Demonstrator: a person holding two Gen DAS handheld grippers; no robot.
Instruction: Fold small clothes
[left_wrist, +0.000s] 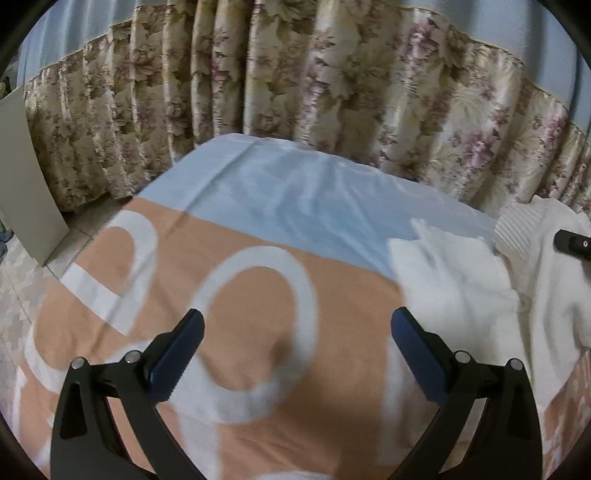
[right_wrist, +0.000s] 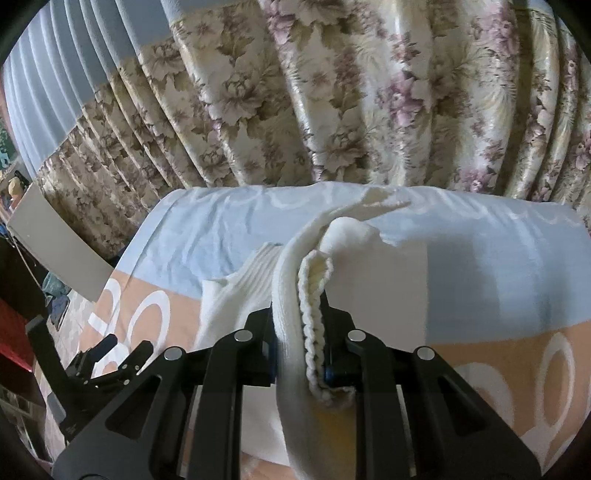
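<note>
A white knit garment (left_wrist: 476, 284) lies rumpled on the right side of the bed, its ribbed edge (left_wrist: 517, 229) toward the curtain. In the right wrist view my right gripper (right_wrist: 299, 328) is shut on a bunched fold of this garment (right_wrist: 291, 288), lifting it; the scalloped hem (right_wrist: 314, 325) sits between the fingers and the cloth trails away over the bed. My left gripper (left_wrist: 297, 325) is open above the peach and white bedspread (left_wrist: 236, 236), left of the garment, with nothing between its fingers. It also shows at the lower left as the left gripper (right_wrist: 110, 354).
The bedspread's far part is light blue (right_wrist: 480, 266). A floral curtain (left_wrist: 332, 81) hangs right behind the bed. A grey board (left_wrist: 26, 177) leans at the left beside the bed, over patterned floor (left_wrist: 14, 302). Dark and red furniture (right_wrist: 14, 332) stands at far left.
</note>
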